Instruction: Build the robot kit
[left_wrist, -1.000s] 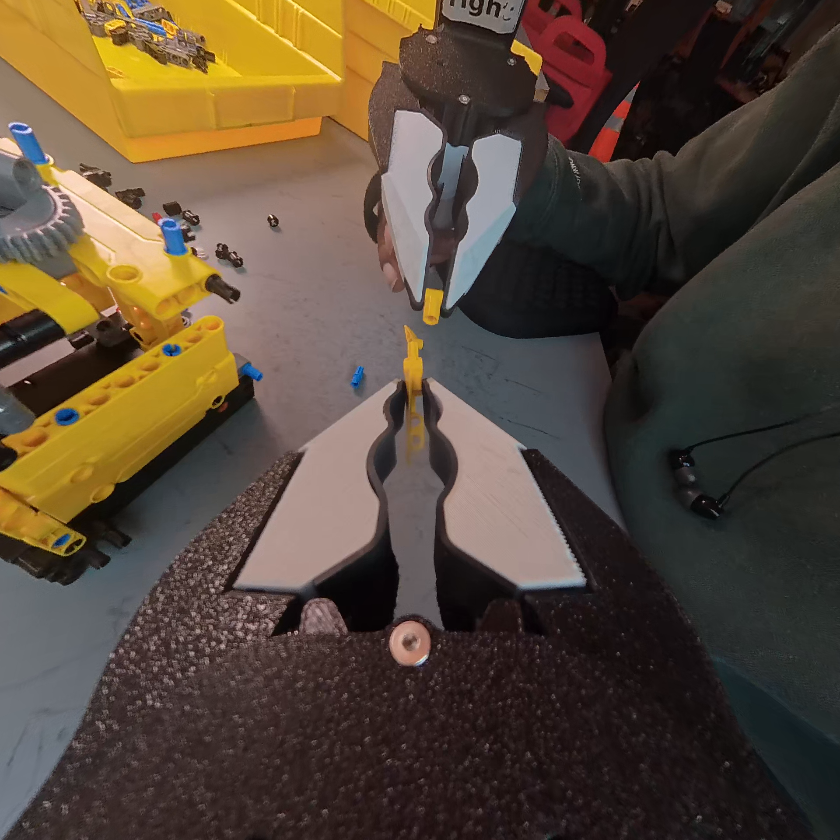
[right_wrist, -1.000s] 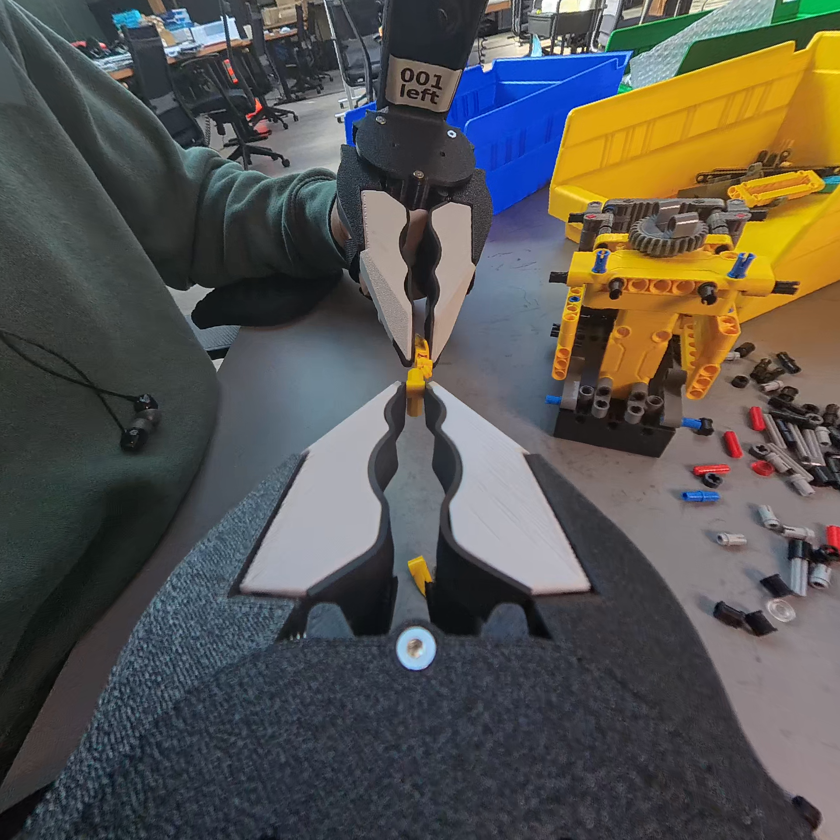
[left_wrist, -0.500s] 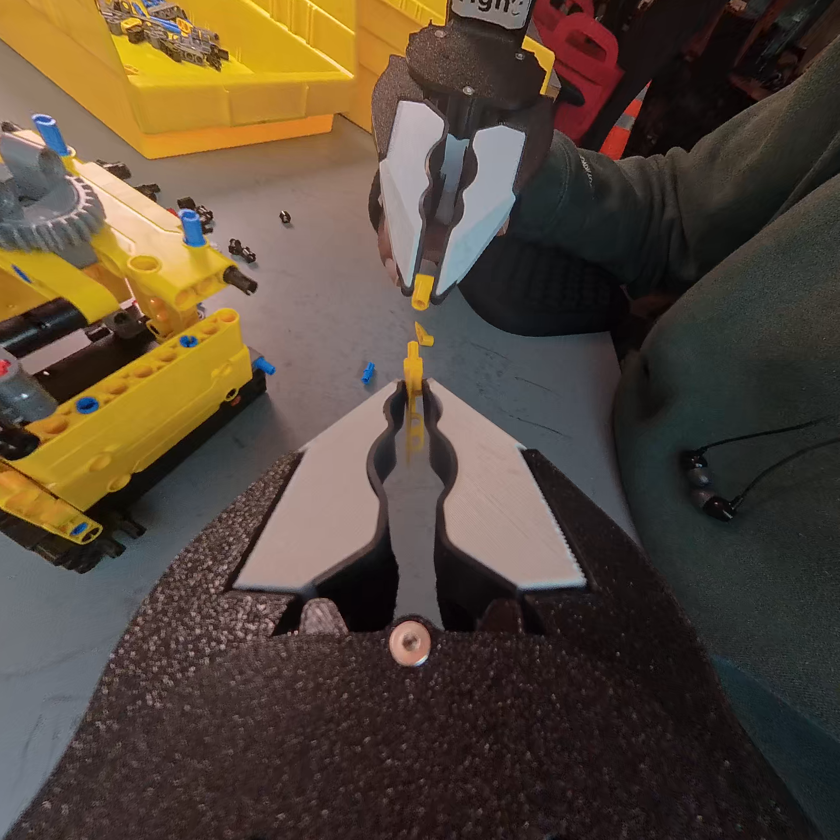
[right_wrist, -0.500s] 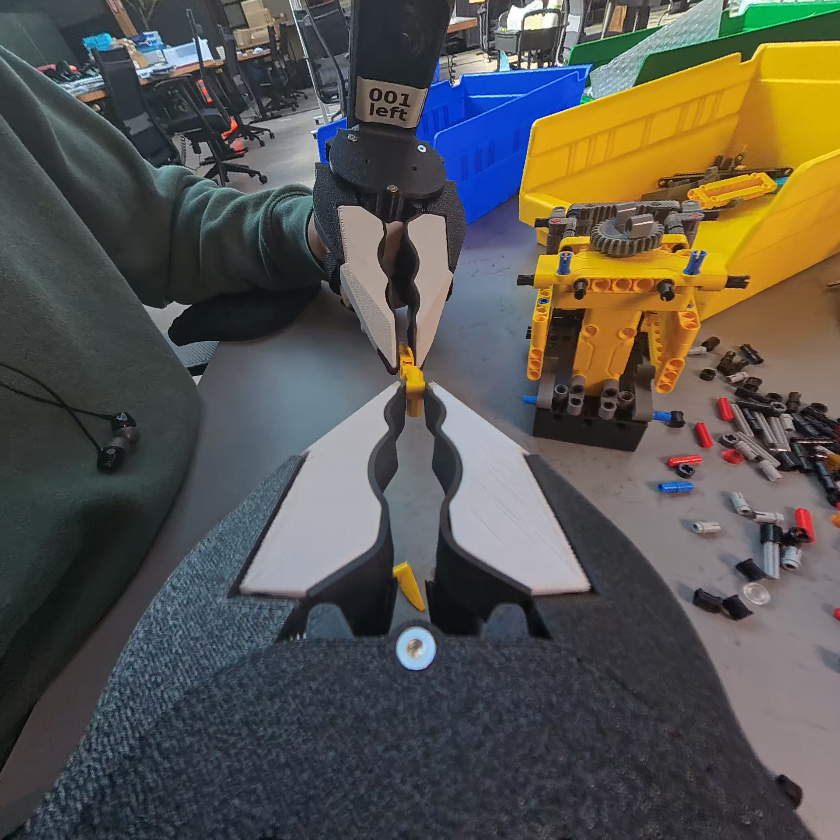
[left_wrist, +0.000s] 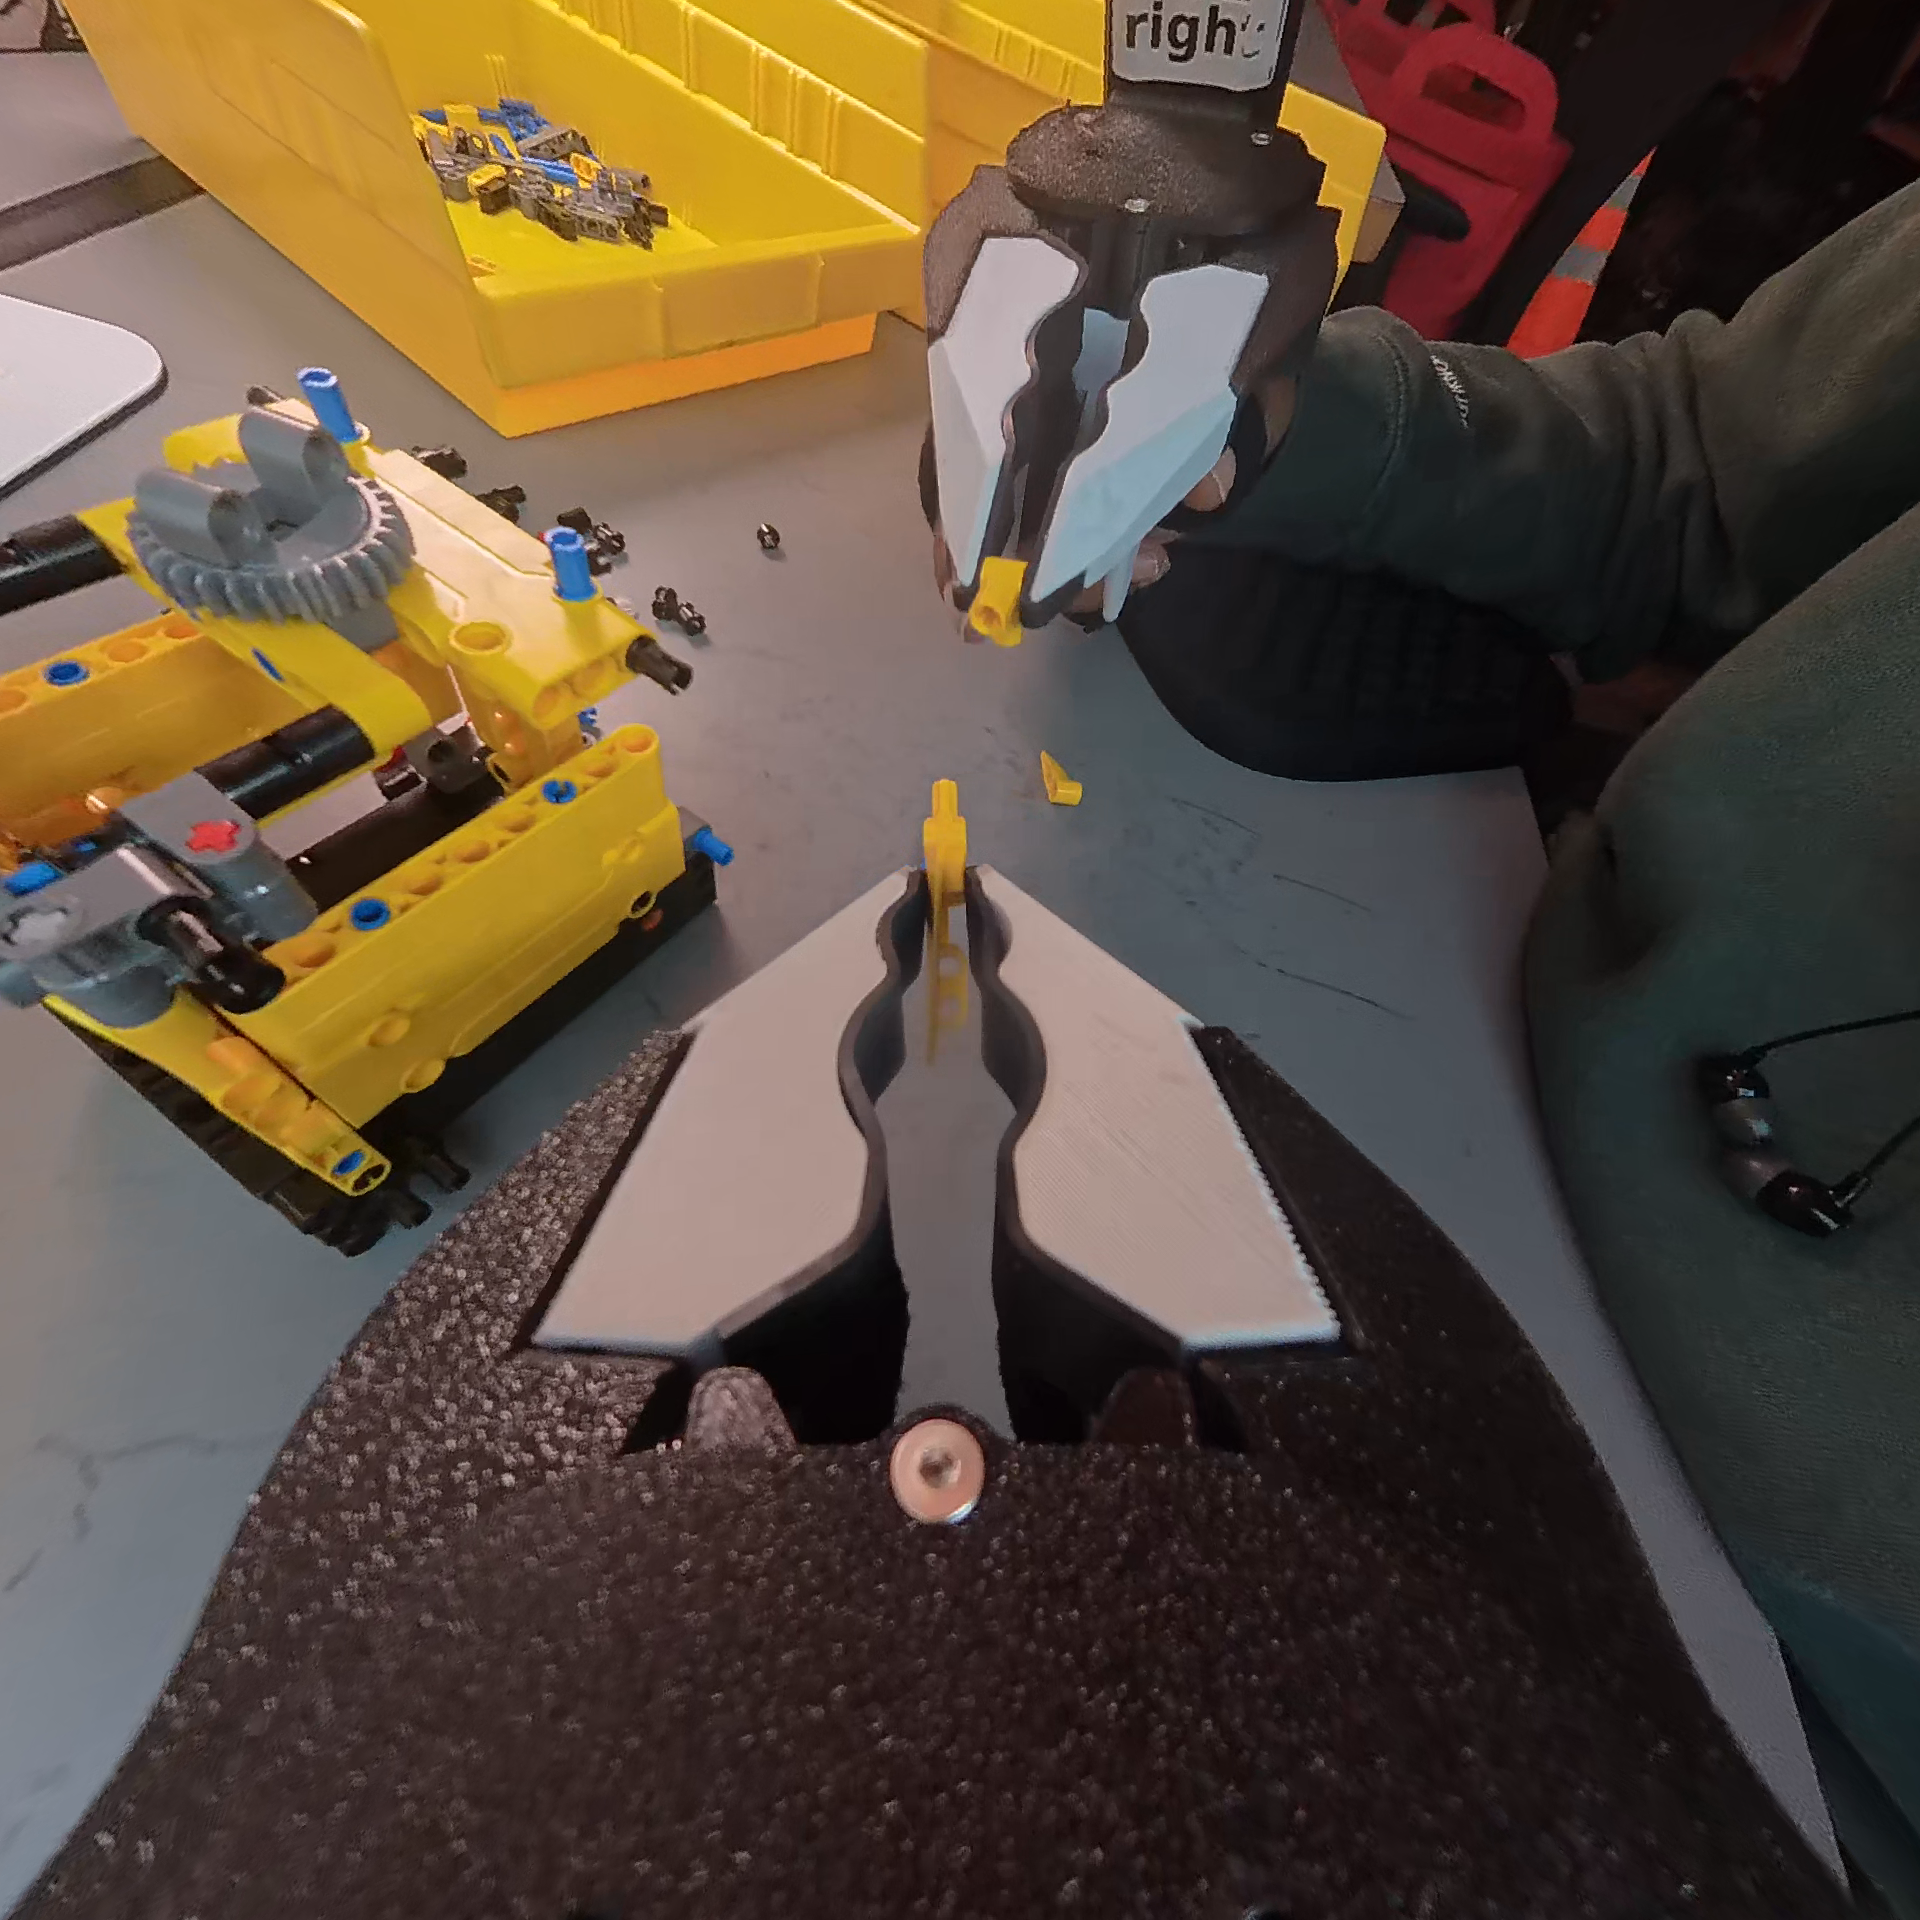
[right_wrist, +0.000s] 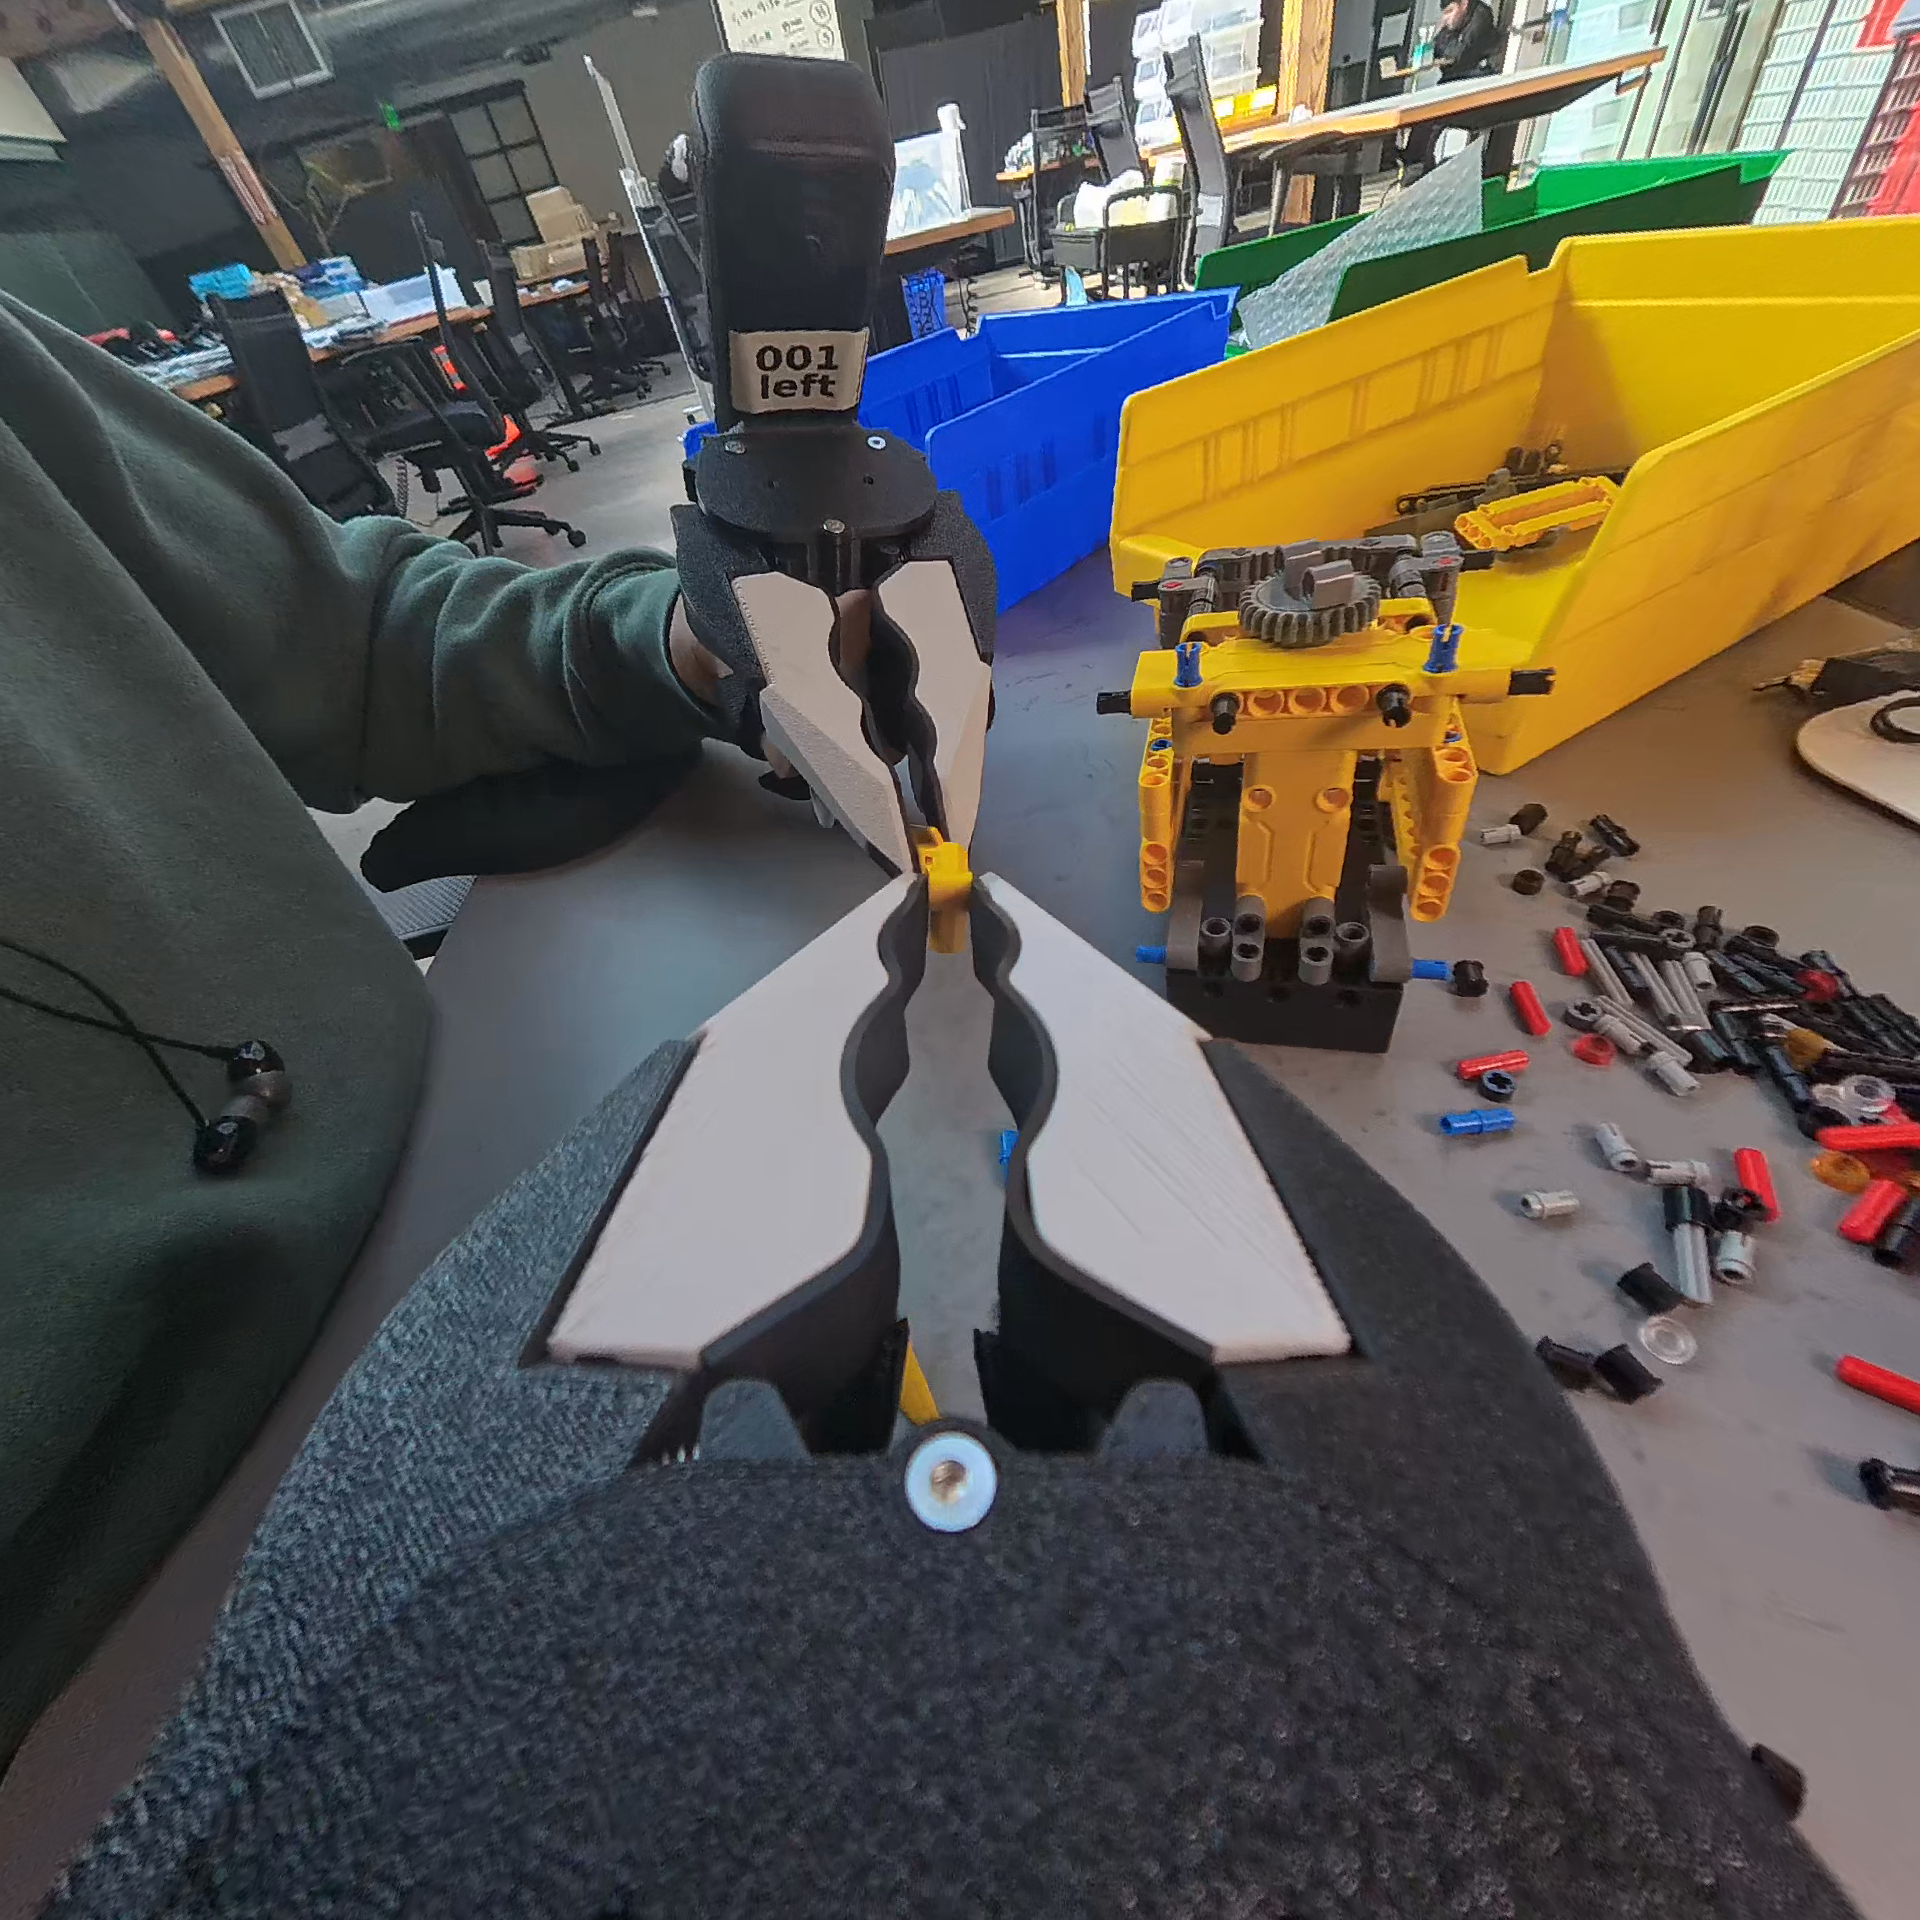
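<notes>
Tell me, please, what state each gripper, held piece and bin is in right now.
left gripper: shut on thin yellow beam.
right gripper: shut on yellow connector.
small yellow piece: loose on the grey table.
yellow brick model: standing, untouched.
yellow bin: open, holds mixed parts.

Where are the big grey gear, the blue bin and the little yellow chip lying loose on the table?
Grey gear (right_wrist: 1312, 613): right wrist view, toothed rim atop the yellow model.
Blue bin (right_wrist: 1049, 416): right wrist view, its front wall.
Yellow chip (left_wrist: 1060, 779): left wrist view, its middle, on the table.
</notes>
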